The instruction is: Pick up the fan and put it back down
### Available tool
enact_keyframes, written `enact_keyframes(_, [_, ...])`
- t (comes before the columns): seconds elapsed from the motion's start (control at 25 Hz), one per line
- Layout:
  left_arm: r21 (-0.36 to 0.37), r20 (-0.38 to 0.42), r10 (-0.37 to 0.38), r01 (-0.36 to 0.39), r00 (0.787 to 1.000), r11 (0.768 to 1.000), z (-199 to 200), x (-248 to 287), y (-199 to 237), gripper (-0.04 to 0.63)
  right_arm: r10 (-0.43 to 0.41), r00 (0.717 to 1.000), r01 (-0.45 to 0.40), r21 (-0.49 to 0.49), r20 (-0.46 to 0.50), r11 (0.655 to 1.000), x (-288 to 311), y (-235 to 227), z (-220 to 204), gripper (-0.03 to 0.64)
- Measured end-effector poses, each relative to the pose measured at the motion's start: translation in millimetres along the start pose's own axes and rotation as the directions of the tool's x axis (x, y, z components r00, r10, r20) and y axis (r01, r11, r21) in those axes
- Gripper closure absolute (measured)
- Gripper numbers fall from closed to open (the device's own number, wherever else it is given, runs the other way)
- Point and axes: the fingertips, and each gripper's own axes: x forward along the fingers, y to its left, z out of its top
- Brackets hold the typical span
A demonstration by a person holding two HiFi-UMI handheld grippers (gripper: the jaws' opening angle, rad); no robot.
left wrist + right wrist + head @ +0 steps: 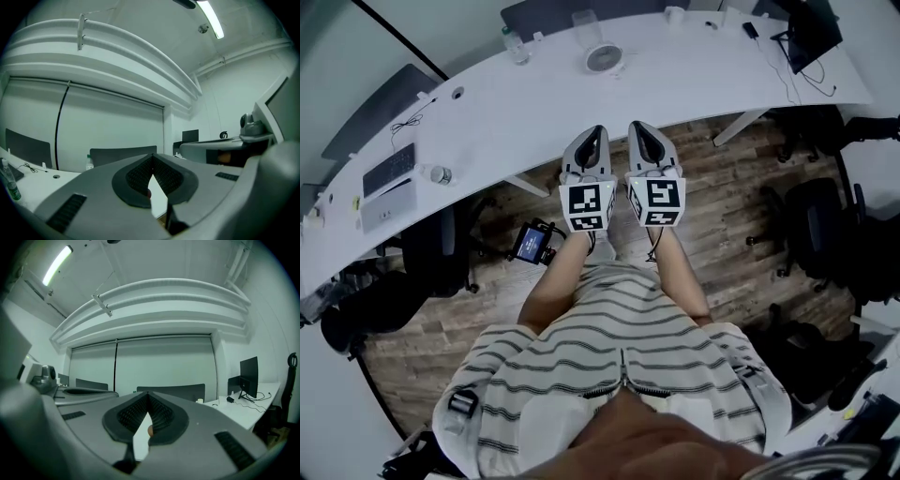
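Note:
A small round white fan [602, 58] stands on the curved white desk [694, 80], near its far edge. I hold both grippers level and side by side over the wooden floor, short of the desk's near edge and pointing toward it. The left gripper [597, 130] has its jaws meeting at the tip with nothing between them, as the left gripper view [151, 158] also shows. The right gripper [637, 126] is likewise shut and empty, its pads touching in the right gripper view [148, 394]. The fan does not show in either gripper view.
On the desk stand a clear cup [584, 25] behind the fan, a bottle [515, 45], a keyboard [388, 169] at the left and a monitor [812, 33] with cables at the right. Black office chairs [441, 248] [821, 225] flank me. A small black device [531, 243] lies on the floor.

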Motion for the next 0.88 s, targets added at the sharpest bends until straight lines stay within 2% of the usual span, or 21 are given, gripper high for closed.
enact_keyframes(0.44, [-0.033, -0.032, -0.039, 0.038, 0.999, 0.999, -4, 70, 54, 0.588, -0.017, 0.999, 0.016, -0.011, -0.029, 1.0, 87, -4, 2, 0.604])
enact_keyframes(0.6, [-0.036, -0.022, -0.044, 0.043, 0.999, 0.998, -3, 88, 73, 0.588, -0.015, 1.0, 0.015, -0.002, -0.022, 1.0, 111, 0, 5, 0.606])
enact_keyframes(0.88, [-0.036, -0.049, -0.053, 0.051, 0.997, 0.998, -16, 104, 90, 0.588, -0.05, 0.998, 0.05, -0.004, -0.046, 0.999, 133, -5, -8, 0.606])
